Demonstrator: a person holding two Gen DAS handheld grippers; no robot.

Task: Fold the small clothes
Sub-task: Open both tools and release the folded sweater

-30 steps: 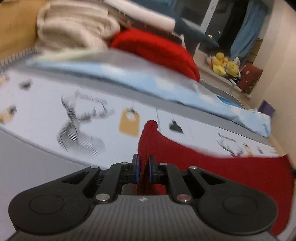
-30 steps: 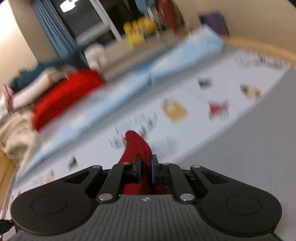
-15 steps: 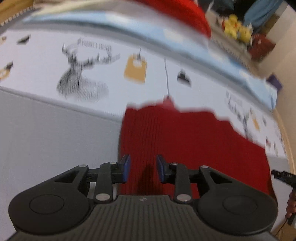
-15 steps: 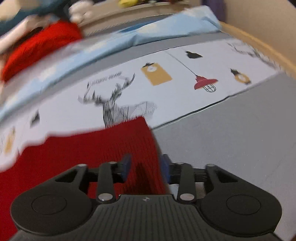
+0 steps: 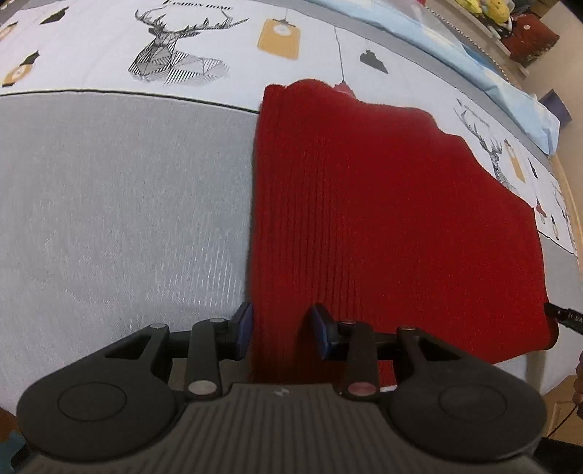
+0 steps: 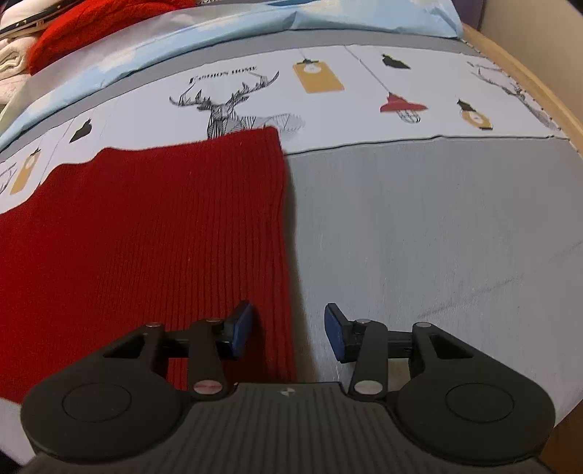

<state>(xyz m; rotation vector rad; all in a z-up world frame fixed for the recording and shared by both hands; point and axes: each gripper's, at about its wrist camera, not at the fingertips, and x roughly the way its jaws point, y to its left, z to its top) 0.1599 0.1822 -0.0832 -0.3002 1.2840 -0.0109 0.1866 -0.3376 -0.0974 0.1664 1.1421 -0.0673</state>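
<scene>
A red ribbed knit garment [image 5: 382, 204] lies flat on the bed. Its left edge runs down between the jaws of my left gripper [image 5: 281, 331]. Those jaws are opening, and the blue pads [image 5: 243, 326] stand apart from the cloth without pressing it. In the right wrist view the same garment [image 6: 145, 233] fills the left half. Its right edge passes between the jaws of my right gripper [image 6: 288, 332], which are also opening. The right-hand pad [image 6: 334, 337] hangs over bare grey sheet. The garment's near hem is hidden under both gripper bodies.
The bed sheet [image 6: 437, 237] is grey near me and white with deer and lamp prints farther off. A light blue blanket [image 6: 328, 18] lies behind it. Folded red and white clothes [image 6: 73, 25] are piled at the far left. A wooden bed frame [image 6: 528, 84] borders the right.
Both grippers tipped downward and sank toward the bed. Their jaws went from shut on the garment's corners to apart. The lifted red garment now lies spread flat.
</scene>
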